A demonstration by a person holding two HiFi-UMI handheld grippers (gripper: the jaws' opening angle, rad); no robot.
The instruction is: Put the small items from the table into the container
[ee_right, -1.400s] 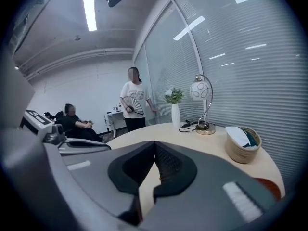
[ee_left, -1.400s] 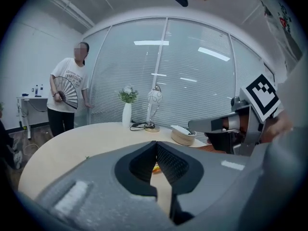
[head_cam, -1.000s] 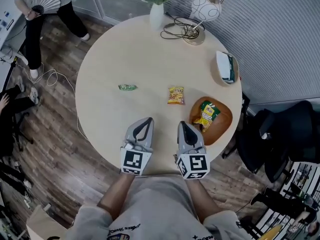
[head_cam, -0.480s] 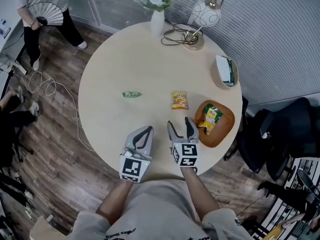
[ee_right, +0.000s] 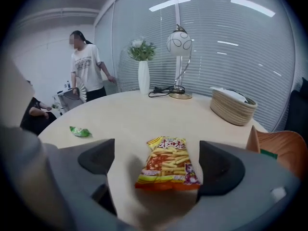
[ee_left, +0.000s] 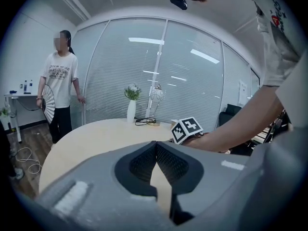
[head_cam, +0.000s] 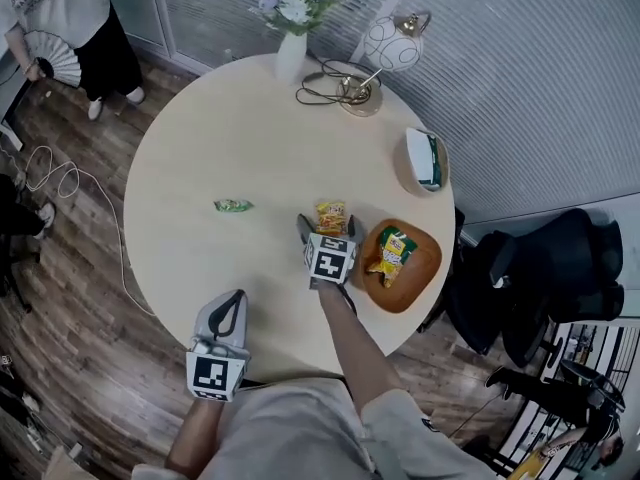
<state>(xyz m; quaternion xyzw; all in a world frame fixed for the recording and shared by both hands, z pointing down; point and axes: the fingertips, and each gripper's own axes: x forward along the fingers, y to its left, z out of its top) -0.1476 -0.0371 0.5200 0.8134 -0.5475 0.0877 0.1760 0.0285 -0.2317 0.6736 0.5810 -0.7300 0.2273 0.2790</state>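
The right claw point(head_cam: 327, 231) is opening, its jaws wide apart on either side of the yellow snack packet point(ee_right: 166, 163), which lies flat on the bench point(head_cam: 200, 138) with no pad pressing on it. The orange container point(head_cam: 422, 271), holding 1 green-and-yellow packet point(head_cam: 391, 253), sits near the claw at its 3 o'clock, and a small green packet point(head_cam: 232, 205) lies at its 9 o'clock. The left claw point(head_cam: 229, 306) has its jaws together with nothing between them, at the bench's 7 o'clock edge.
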